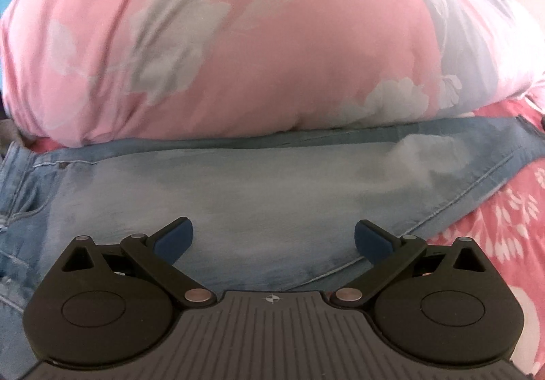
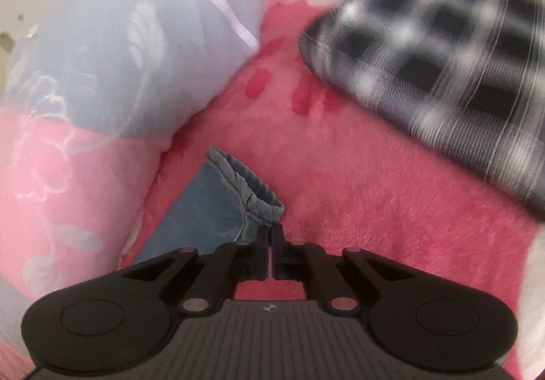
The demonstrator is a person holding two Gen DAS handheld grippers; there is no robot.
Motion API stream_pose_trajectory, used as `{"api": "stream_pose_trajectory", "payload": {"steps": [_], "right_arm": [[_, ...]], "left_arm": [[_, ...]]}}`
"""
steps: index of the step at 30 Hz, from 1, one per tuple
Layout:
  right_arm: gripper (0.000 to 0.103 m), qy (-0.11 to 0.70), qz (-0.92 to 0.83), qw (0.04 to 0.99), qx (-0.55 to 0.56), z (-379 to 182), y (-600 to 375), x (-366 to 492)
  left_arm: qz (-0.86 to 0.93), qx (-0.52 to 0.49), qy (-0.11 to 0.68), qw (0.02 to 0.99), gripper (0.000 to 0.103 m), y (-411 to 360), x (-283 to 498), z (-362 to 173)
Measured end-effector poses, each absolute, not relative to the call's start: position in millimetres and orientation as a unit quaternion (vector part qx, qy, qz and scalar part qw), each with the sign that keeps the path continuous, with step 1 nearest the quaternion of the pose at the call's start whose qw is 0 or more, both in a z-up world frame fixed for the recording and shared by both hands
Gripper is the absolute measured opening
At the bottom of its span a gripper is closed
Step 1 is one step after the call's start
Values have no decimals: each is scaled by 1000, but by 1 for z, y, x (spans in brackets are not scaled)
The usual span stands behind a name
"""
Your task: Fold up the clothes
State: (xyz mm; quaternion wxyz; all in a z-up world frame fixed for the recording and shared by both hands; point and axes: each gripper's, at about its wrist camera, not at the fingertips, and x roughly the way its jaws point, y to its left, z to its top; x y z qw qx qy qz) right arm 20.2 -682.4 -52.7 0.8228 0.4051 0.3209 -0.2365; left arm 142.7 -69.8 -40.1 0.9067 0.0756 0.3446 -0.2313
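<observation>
Light blue jeans (image 1: 272, 175) lie spread flat across the bed. My left gripper (image 1: 272, 237) hovers over them, its blue pads (image 1: 177, 238) wide apart and holding nothing. In the right wrist view one jeans leg (image 2: 204, 209) ends in a stitched hem (image 2: 252, 189) on the pink fuzzy blanket (image 2: 374, 192). My right gripper (image 2: 271, 230) is shut, and the corner of that hem runs into its tips. Below the tips only a thin pink slit shows between the fingers.
A big pink and grey flowered pillow (image 1: 238, 39) lies against the far edge of the jeans; it also fills the left of the right wrist view, pillow (image 2: 102, 73). A blurred black and white plaid garment (image 2: 442, 56) lies at the upper right. The pink patterned bedspread (image 1: 511, 226) shows on the right.
</observation>
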Motion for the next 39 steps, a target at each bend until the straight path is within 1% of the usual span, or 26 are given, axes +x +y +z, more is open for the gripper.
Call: {"api": "stream_pose_trajectory", "payload": {"steps": [3,4,5,6,7,8,9,10,12,15,16,19,21,23,25,27,30,33,36,38,39], "right_arm": [[0,338,-265,817,384,-55,-679,18],[0,333,-284,808,395,-58,-679,12],[2,305,-283,796,440,-60,-682,0],[11,277,-281,781,484,-62,-686,-11],[26,248,-279,764,526,-64,-689,-22],[30,217,-266,753,562,-64,-688,-33],[30,204,-244,758,569,-59,-677,-37],[30,218,-232,774,547,-51,-661,-33],[30,263,-181,808,494,-38,-619,-14],[30,336,-61,849,404,-31,-544,37],[30,353,-30,863,361,-28,-520,53],[29,365,-1,909,203,-29,-463,88],[29,372,1,918,140,-43,-451,97],[26,363,6,924,120,-59,-461,83],[26,342,11,932,118,-68,-475,60],[29,338,-10,931,135,-66,-487,33],[31,351,-46,927,120,-48,-483,19],[31,321,-8,939,125,-31,-460,30],[32,296,49,948,108,-26,-414,60],[32,305,67,946,86,-40,-384,78],[32,327,65,940,77,-54,-373,85]], "left_arm": [[-224,63,348,908,102,-62,148,-40],[-223,58,349,908,102,-60,150,-40],[-223,54,350,908,102,-58,151,-40],[-224,51,350,908,102,-57,152,-39],[-226,49,349,908,102,-56,153,-40],[-228,48,349,908,102,-57,154,-40],[-229,47,351,907,102,-57,156,-42],[-228,48,354,906,102,-59,158,-43],[-225,53,358,905,102,-61,160,-46],[-220,65,358,905,102,-66,159,-49],[-220,67,358,905,102,-67,158,-51],[-220,69,357,905,102,-66,158,-54],[-224,66,355,905,102,-64,158,-56],[-229,60,352,906,103,-61,158,-58],[-233,54,350,906,103,-59,158,-59],[-236,48,349,906,103,-58,159,-60],[-234,40,346,908,103,-56,158,-57],[-232,28,348,908,103,-54,157,-50],[-241,30,353,904,103,-55,159,-45],[-245,38,357,901,103,-56,161,-46],[-243,42,362,899,103,-55,162,-49]]}}
